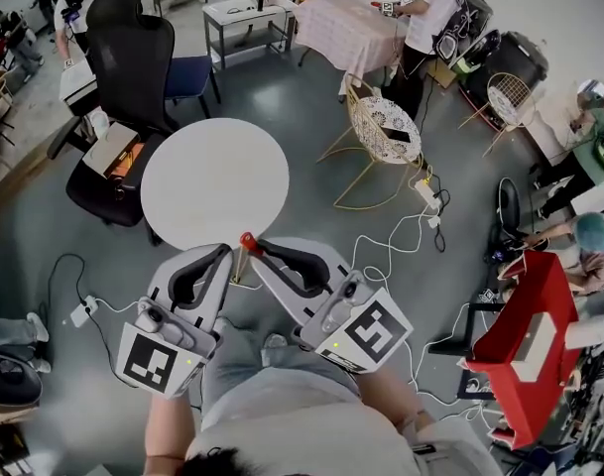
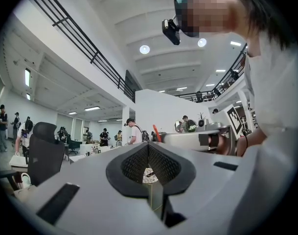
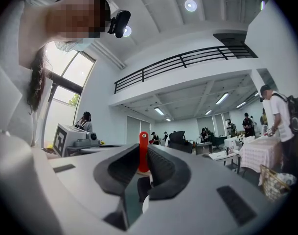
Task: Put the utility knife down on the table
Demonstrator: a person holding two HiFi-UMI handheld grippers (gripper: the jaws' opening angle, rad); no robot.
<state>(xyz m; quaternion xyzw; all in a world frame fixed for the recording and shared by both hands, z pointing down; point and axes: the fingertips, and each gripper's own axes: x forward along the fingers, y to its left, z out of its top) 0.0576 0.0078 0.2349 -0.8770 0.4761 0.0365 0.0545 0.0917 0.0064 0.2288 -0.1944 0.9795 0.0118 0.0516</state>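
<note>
Utility knife (image 1: 250, 243), head view: pinched in right gripper (image 1: 259, 250), by the near edge of the round white table (image 1: 214, 181) ahead of the fingertips. Left gripper view: left gripper (image 2: 149, 180) fingers pressed together, seemingly empty. Right gripper view: red handle clamped between fingers. Carrying stage, by the look; next, lower onto tabletop, then release.

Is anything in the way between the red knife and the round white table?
Nothing visible is. The right gripper holds the utility knife just at the near edge of the round table, and nothing shows on the tabletop there. The left gripper sits close beside the knife, not between it and the table.
</note>
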